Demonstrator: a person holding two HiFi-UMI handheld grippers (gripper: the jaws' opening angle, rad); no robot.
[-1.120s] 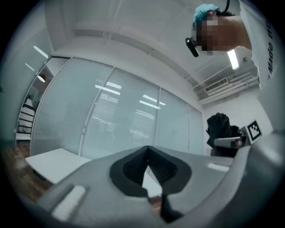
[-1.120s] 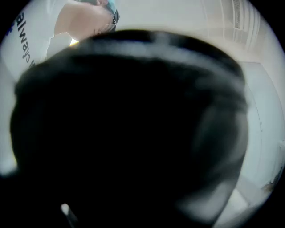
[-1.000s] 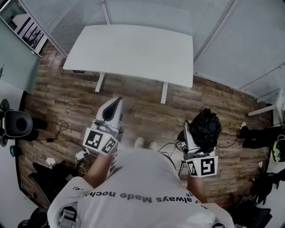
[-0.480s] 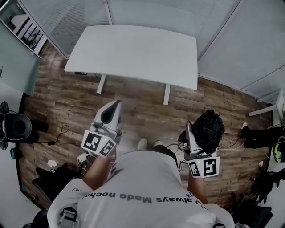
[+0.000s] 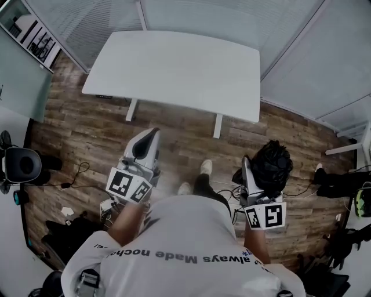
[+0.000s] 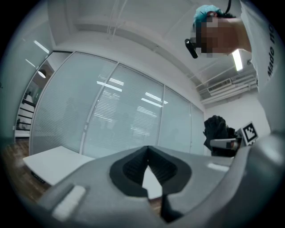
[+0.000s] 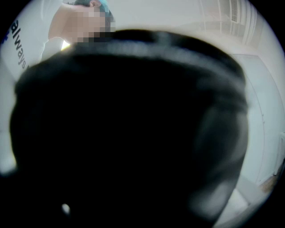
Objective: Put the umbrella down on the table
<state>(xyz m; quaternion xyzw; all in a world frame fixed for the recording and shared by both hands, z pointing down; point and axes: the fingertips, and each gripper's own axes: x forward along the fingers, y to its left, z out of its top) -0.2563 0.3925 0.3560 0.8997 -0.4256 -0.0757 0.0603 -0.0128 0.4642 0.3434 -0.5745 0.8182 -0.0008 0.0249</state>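
Note:
A folded black umbrella [image 5: 271, 167] hangs bunched at my right gripper [image 5: 248, 169], which is shut on it above the wooden floor. In the right gripper view the umbrella's dark cloth [image 7: 129, 133] fills nearly everything and hides the jaws. My left gripper [image 5: 148, 139] is held level, shut and empty; its tips [image 6: 148, 149] meet. From the left gripper view the umbrella [image 6: 216, 130] shows at the right. The white table [image 5: 174, 66] stands ahead with a bare top, short of both grippers.
Glass partitions with blinds [image 5: 232, 17] stand behind the table. Cables [image 5: 81, 171] lie on the wooden floor at the left, near a black office chair [image 5: 20, 165]. Dark bags [image 5: 339, 180] sit at the right. The person's shoe [image 5: 206, 168] is stepped forward.
The person has stepped toward the table, one foot swinging forward. Both grippers moved along with the body, the umbrella still in the right one.

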